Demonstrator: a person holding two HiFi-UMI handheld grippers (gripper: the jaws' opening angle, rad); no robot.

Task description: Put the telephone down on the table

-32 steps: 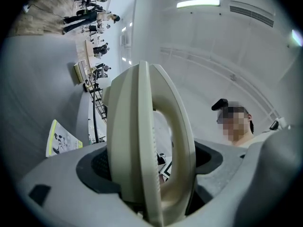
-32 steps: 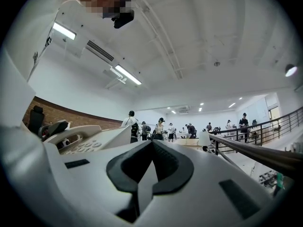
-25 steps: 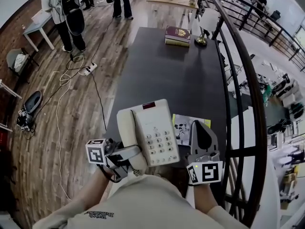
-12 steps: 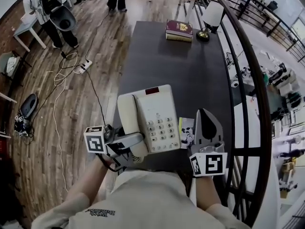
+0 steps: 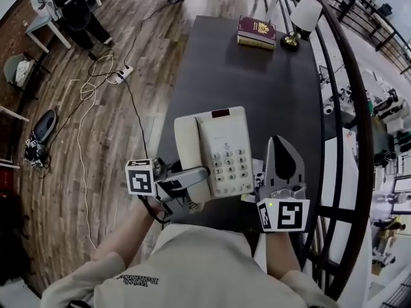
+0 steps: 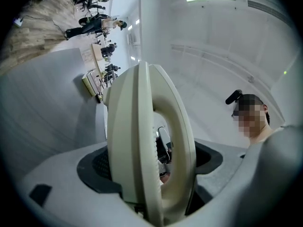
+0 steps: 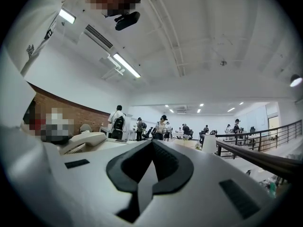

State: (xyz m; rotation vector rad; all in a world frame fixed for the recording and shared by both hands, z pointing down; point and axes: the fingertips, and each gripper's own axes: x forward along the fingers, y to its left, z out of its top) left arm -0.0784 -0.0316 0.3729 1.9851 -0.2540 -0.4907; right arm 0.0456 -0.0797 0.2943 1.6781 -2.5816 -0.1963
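A cream telephone, handset on its cradle, is held over the near end of the dark table. My left gripper is shut on the phone's near left part. In the left gripper view the cream handset stands edge-on between the jaws of that gripper. My right gripper points forward just right of the phone, its jaws shut with nothing between them. In the right gripper view that gripper has its pads meeting, and the telephone shows to the left.
A dark red book and a lamp stand at the table's far end. A printed leaflet lies partly under the phone. A black railing runs along the right. Cables lie on the wooden floor at left.
Both grippers and the telephone have moved forward along the table toward the book. The phone now hides most of the leaflet. Neither gripper's jaws changed.
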